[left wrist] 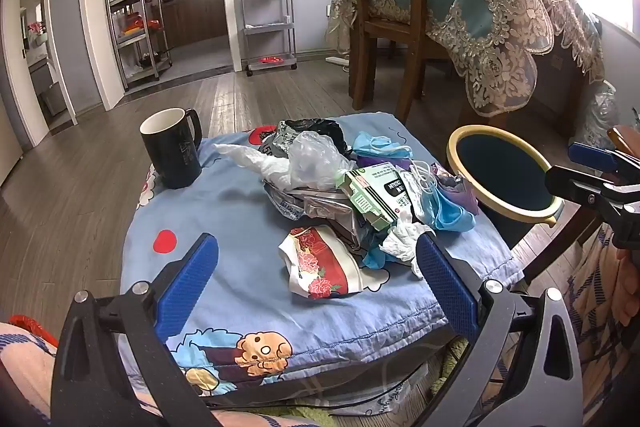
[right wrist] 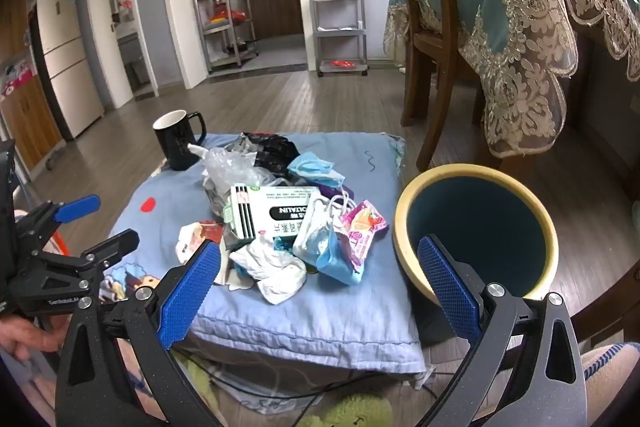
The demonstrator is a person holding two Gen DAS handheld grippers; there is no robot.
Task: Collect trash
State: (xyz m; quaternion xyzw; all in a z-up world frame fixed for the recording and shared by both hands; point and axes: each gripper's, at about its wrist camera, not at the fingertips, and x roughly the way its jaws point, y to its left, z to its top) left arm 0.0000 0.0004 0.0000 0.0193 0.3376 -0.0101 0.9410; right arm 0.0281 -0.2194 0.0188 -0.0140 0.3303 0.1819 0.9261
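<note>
Both grippers hang with jaws spread wide and empty: the left gripper (left wrist: 316, 291) over the near edge of the blue-covered bench (left wrist: 240, 211), the right gripper (right wrist: 320, 295) straddling its right edge. The trash pile (right wrist: 280, 219) lies just ahead. Its medicine box (right wrist: 276, 215) runs lengthwise left to right. The waste bin (right wrist: 404, 227) stands open just off the bench, behind the right jaw; bare cloth lies left of the pile.
</note>
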